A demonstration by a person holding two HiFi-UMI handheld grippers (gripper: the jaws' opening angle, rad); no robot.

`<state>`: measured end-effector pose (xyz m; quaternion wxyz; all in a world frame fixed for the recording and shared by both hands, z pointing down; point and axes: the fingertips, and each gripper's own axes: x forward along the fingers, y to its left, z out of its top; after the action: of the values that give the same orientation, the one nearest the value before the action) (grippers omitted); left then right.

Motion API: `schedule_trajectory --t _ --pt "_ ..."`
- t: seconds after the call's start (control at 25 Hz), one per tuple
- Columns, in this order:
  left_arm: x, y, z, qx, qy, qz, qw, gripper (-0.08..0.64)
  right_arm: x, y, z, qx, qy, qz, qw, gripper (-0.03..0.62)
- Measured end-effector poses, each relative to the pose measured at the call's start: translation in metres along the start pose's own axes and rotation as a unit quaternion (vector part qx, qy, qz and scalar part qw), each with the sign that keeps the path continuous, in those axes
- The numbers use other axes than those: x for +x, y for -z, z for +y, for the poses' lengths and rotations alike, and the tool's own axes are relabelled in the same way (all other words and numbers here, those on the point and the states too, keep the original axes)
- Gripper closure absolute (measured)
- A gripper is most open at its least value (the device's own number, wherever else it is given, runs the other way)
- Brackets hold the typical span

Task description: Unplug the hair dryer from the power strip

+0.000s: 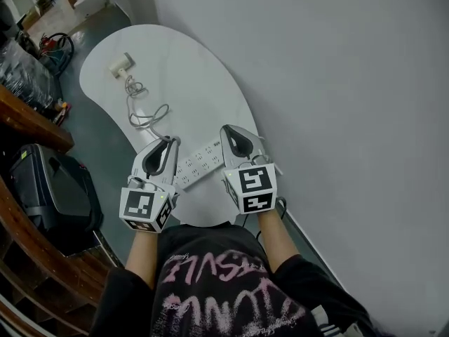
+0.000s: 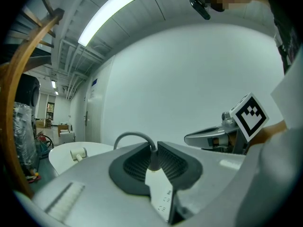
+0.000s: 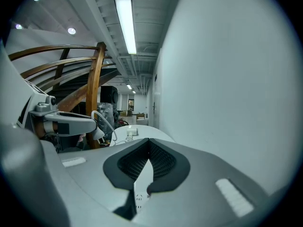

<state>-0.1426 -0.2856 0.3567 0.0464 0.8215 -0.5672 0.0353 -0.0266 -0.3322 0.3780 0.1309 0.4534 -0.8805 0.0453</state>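
**A:** Looking down from the head, where is the hair dryer [image 1: 121,66]?

**B:** Far off, at the other end of the table [image 1: 210,83]. Its cord [image 1: 144,114] wiggles back to the near end. There the power strip [image 1: 200,161] lies sideways between the two grippers. The left gripper [image 1: 167,143] is at one end and the right gripper [image 1: 230,133] is at the other.

**A:** What about the left gripper's own view?

**B:** The left gripper [image 2: 154,150] is squeezing the cord [image 2: 135,137], just where it goes down to the power strip [image 2: 161,193]. The strip is right under the jaws.

**A:** And the right gripper's view?

**B:** The right gripper [image 3: 149,143] has its jaws pressed together with nothing between them. The power strip [image 3: 140,195] shows just below. I can't tell if they touch.

**A:** So which one pulls?

**B:** I think the left one, because it already has the cord. It should pull straight up, away from the strip. The right one is close enough to hold the strip down.
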Motion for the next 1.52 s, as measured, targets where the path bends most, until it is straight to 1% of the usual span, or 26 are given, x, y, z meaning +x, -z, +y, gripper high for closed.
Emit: schedule_trajectory --t 0.32,0.64,0.84,1.2,1.52 --pt "-0.002 -0.012 0.005 0.003 -0.016 -0.016 0.9997 0.509 -0.013 -0.028 0.001 -0.002 0.004 -0.040 0.999 0.568" --pt "-0.003 -0.021 0.006 0.001 -0.018 -0.024 0.9995 0.508 -0.030 -0.050 0.001 -0.003 0.019 -0.078 0.997 0.568" --pt "-0.004 -0.026 0.007 0.002 -0.018 -0.029 0.9994 0.508 -0.038 -0.056 0.000 -0.001 0.027 -0.096 0.995 0.568" --pt "-0.003 -0.038 0.011 0.010 -0.019 -0.038 0.9991 0.508 -0.047 -0.064 -0.011 -0.001 0.042 -0.112 0.993 0.569" --pt "-0.002 -0.039 0.011 0.013 -0.014 -0.039 0.9991 0.508 -0.046 -0.061 -0.013 -0.003 0.046 -0.107 0.993 0.571"
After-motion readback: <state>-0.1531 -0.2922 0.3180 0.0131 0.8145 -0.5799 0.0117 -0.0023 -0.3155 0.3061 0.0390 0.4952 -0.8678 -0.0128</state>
